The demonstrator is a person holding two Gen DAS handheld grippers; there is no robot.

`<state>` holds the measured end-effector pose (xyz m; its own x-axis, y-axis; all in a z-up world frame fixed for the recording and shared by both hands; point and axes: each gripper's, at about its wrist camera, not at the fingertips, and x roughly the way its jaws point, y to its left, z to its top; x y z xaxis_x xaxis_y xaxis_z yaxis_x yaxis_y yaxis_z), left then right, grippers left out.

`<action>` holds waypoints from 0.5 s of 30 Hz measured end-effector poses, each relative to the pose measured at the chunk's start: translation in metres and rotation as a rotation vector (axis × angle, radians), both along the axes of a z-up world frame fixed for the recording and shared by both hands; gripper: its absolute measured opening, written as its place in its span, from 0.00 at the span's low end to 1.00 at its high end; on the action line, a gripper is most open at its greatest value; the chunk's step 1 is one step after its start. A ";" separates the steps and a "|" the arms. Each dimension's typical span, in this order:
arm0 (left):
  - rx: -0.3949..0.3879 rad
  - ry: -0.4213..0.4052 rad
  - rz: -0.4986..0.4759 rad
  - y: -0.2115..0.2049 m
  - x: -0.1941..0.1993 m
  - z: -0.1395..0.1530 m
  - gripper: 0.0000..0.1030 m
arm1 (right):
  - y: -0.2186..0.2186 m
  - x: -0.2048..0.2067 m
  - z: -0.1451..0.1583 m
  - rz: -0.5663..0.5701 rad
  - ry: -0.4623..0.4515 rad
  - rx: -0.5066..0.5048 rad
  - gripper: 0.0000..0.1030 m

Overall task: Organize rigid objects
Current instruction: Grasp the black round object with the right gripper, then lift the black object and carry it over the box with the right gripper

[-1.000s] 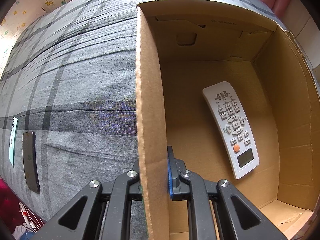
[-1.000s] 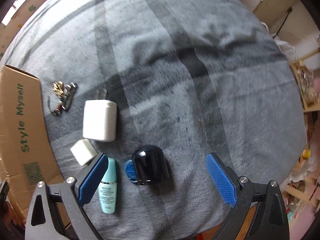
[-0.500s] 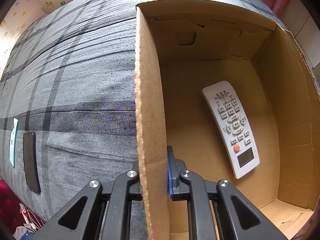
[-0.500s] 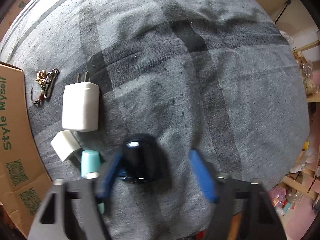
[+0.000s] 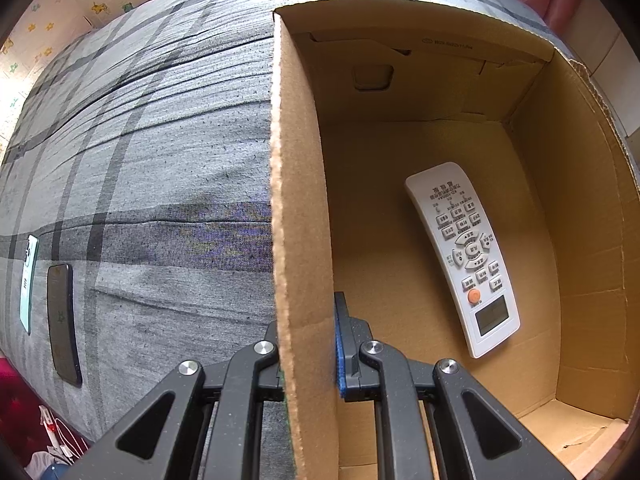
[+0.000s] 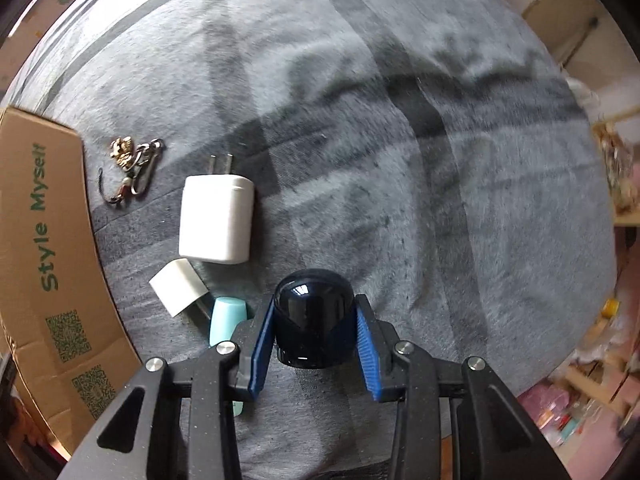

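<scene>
Gloss marks the small black jar (image 6: 314, 316): a dark, rounded, shiny thing with a window glint on its top, lying on the grey plaid bed cover (image 6: 400, 160) at 6 o'clock in the right wrist view. The right hand-held gripper (image 6: 314, 340) has both blue pads pressed against the jar's sides, gripping it. Close at 9 o'clock lie a mint bottle (image 6: 226, 320), a small white cube plug (image 6: 178, 286), a larger white charger (image 6: 218, 220) and a key bunch (image 6: 132, 164), with the cardboard box (image 6: 44, 240) along the left edge; from 12 to 3 o'clock the cover is bare cloth. The left hand-held gripper (image 5: 310, 360) is clamped on the box's near wall (image 5: 300, 200), one finger outside, one inside. On the box floor a white remote (image 5: 464, 256) lies at 3 o'clock, apart from all walls. Outside, at 9 o'clock, a dark phone (image 5: 62, 320) and a pale card (image 5: 28, 280) lie near the bed edge.
</scene>
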<state>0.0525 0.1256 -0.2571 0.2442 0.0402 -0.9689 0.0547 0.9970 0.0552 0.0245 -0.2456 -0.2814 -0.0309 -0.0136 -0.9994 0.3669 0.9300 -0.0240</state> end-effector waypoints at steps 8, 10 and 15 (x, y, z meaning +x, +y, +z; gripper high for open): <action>0.009 0.000 0.002 -0.002 0.000 0.001 0.13 | 0.017 0.018 0.030 0.044 -0.033 -0.016 0.39; 0.010 0.001 0.003 -0.003 0.000 0.001 0.13 | 0.021 0.021 0.037 0.051 -0.041 -0.020 0.39; 0.011 0.002 0.003 -0.003 0.000 0.000 0.13 | 0.030 0.028 0.052 0.070 -0.067 -0.022 0.39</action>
